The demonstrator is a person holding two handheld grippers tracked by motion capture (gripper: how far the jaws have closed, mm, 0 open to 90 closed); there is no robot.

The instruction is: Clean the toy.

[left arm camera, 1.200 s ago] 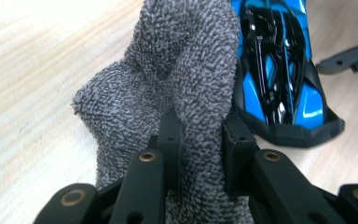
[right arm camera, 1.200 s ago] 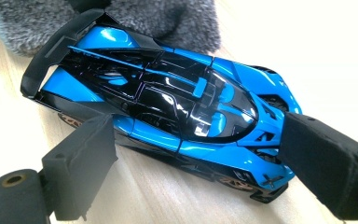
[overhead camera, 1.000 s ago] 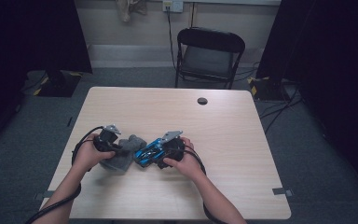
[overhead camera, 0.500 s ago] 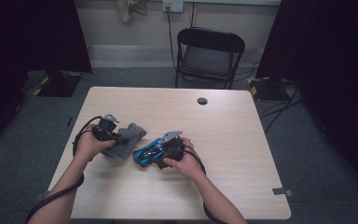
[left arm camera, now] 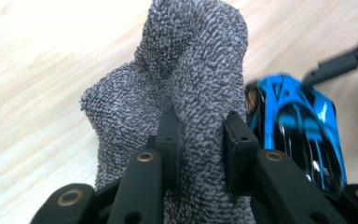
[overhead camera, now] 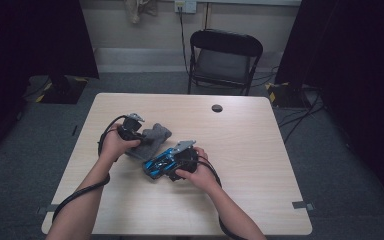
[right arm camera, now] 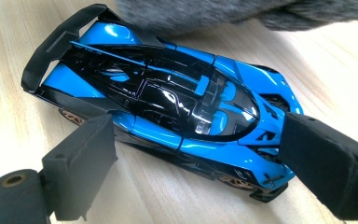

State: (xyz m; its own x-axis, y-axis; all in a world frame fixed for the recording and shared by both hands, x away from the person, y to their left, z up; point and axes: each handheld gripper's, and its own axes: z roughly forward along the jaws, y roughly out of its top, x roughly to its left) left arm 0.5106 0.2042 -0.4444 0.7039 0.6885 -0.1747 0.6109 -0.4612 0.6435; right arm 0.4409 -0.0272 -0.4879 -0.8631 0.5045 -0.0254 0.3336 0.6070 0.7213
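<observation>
High view first: you have two grippers on the table [overhead camera: 260, 200], one grey cloth and one blue toy car, plus one small dark disc [overhead camera: 217, 108] far up the tabletop, well apart from your hands. One black folding chair [overhead camera: 223, 60] stands beyond the far edge.

Your left gripper [overhead camera: 141, 136] sits left of centre, and the grey cloth [overhead camera: 152, 137] bunches up just past it. In the left gripper view that gripper [left arm camera: 200, 140] has its two black jaws pinched onto a fold of the cloth [left arm camera: 186, 79], which rises in a rumpled peak between and above them; the knit is squeezed between the pads, so you are gripping the cloth.

Your right gripper [overhead camera: 172, 162] lies just beside the left one, nearer to you, with the blue toy car [overhead camera: 159, 163] at its tip. In the right gripper view the gripper [right arm camera: 193, 158] has its jaws spread wide, one on each side of the car [right arm camera: 168, 98], and neither pad presses the bodywork, so it stands open around the car. The car rests on its wheels on the wood. The cloth's [right arm camera: 242, 11] edge lies just behind the car.

No container stands on the table; cloth and car both lie on the bare wood.
</observation>
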